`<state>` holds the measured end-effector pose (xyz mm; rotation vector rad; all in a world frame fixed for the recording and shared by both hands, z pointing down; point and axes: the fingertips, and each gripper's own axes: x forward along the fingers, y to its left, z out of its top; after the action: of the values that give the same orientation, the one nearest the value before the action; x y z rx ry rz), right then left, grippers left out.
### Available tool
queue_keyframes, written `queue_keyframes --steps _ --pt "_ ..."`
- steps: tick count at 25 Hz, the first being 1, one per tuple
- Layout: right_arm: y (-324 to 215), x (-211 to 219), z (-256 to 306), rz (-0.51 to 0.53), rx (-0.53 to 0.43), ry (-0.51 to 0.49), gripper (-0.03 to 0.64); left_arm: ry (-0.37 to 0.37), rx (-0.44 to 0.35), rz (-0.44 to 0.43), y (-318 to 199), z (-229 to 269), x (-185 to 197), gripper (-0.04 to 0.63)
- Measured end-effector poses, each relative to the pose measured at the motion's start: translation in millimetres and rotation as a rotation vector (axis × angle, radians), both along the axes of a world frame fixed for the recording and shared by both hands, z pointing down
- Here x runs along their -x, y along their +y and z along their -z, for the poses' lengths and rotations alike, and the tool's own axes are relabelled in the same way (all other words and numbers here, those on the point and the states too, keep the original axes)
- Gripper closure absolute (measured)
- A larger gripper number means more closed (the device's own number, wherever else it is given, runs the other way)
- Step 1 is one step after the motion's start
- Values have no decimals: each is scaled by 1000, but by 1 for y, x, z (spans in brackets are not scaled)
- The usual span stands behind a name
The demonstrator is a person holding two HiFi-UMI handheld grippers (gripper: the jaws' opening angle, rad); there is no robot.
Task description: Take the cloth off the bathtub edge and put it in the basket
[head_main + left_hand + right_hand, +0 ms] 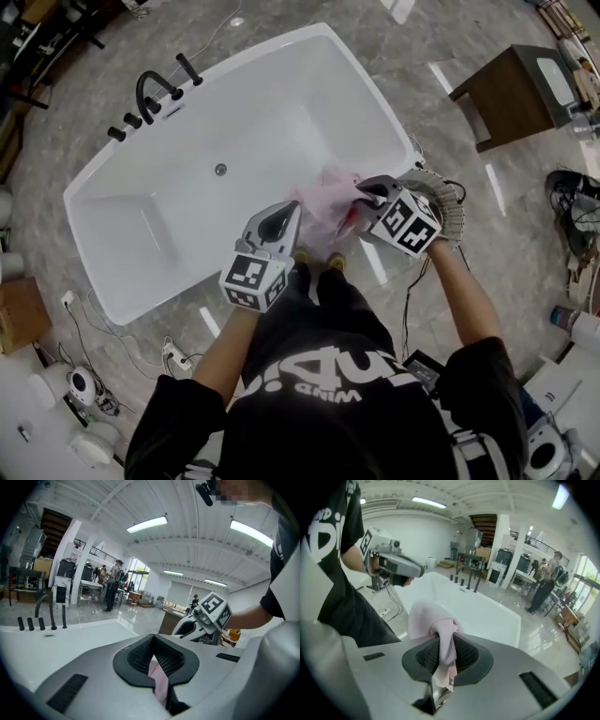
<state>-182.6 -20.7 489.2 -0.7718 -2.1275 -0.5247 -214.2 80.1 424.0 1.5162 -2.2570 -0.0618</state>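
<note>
Head view: left gripper and right gripper both pinch soft crumpled pink cloth above glossy bathtub.

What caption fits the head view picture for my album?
The left gripper and right gripper pinch one soft pink cloth by the white bathtub's near edge.

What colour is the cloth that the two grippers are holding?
Pale pink. The cloth shows best in the right gripper view.
</note>
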Motion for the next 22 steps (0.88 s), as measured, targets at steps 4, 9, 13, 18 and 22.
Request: queue_keyframes --steps 4,9,13,18,22 --pt "-7 -2 59 -143 91 -80 574 -35 -41 -49 -3 31 -8 583" --pt "-26 -13 94 -241 113 -153 574 -52 -57 -119 -18 44 -21 583" --pt "-53 -28 108 -345 127 -192 574 -63 -70 -205 -42 50 -33 583" --pt "-97 -69 127 -511 121 -241 574 -69 -86 -355 -80 55 -60 583" --pt "-132 -116 144 -695 90 -292 574 -65 -100 -515 -109 54 -88 583"
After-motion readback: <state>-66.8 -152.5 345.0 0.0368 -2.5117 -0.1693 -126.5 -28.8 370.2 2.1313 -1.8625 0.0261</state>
